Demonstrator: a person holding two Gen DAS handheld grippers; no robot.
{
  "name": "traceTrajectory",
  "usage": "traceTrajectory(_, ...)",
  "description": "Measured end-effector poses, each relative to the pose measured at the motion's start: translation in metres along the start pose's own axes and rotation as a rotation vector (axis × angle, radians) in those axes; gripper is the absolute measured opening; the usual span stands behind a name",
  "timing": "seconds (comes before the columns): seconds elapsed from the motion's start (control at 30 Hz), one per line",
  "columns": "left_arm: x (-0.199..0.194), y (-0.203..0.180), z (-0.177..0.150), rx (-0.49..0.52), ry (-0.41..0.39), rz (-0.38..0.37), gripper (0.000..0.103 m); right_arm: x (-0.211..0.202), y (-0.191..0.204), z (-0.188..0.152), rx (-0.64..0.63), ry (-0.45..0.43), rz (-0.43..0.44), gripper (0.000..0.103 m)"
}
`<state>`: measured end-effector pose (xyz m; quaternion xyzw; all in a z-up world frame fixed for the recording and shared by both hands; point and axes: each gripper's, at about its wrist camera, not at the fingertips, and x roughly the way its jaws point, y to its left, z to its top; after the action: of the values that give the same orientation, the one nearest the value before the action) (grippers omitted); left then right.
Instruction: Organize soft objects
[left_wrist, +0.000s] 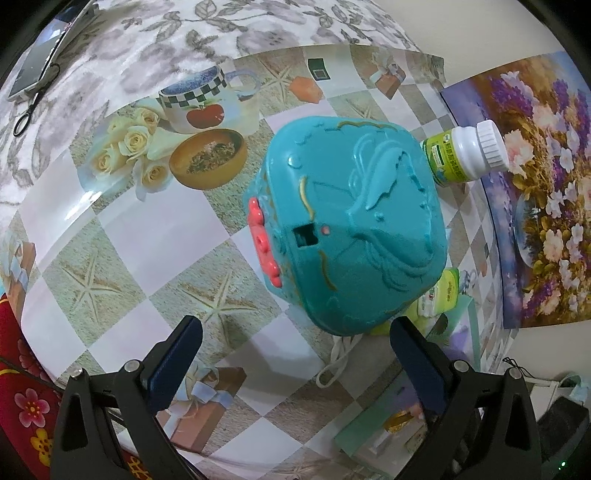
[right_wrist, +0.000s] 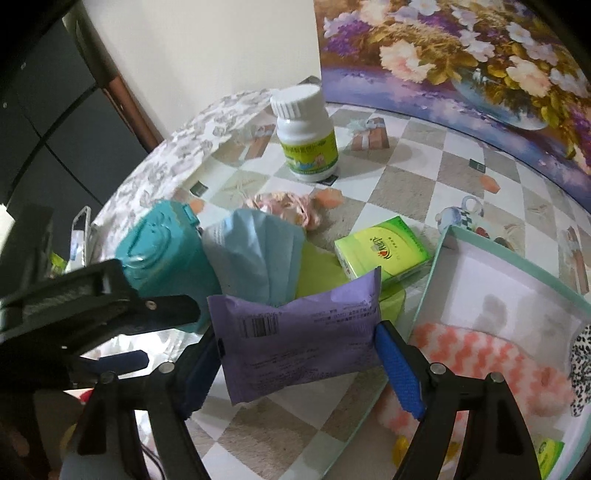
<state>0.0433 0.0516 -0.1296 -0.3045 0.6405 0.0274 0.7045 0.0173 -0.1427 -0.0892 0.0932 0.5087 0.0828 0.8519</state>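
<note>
My right gripper (right_wrist: 299, 354) is shut on a purple soft packet (right_wrist: 303, 336) and holds it above the table, just left of the white open box (right_wrist: 439, 266). The box holds a pink-and-white zigzag cloth (right_wrist: 491, 365) and a leopard-print item (right_wrist: 581, 365). Behind the packet lie a blue face mask (right_wrist: 258, 254), a pink scrunchie (right_wrist: 284, 206) and a green tissue pack (right_wrist: 384, 251). My left gripper (left_wrist: 295, 358) is open and empty, just in front of a teal plastic case (left_wrist: 351, 229). It shows as a black shape in the right wrist view (right_wrist: 110, 314).
A white pill bottle with green label (right_wrist: 306, 136) stands at the back of the table, also in the left wrist view (left_wrist: 465, 151). A flower painting (right_wrist: 461, 62) leans against the wall. A phone (left_wrist: 37, 62) and scissors (left_wrist: 33, 103) lie at the far left.
</note>
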Motion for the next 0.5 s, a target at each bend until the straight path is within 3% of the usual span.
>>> traceTrajectory(0.1, 0.003, -0.002, -0.002, 0.006, 0.008, -0.006, 0.101, -0.014, -0.005, -0.001, 0.033, -0.023, -0.007, 0.076)
traceTrajectory(0.3, 0.005, -0.008, -0.007, 0.033, 0.009, -0.004, 0.101, -0.042, -0.012, 0.000, 0.083, -0.072, -0.021, 0.075)
traceTrajectory(0.5, 0.005, -0.010, -0.008, 0.027, 0.003, 0.003, 0.101, -0.024, -0.010, -0.006, 0.064, -0.001, -0.036, 0.071)
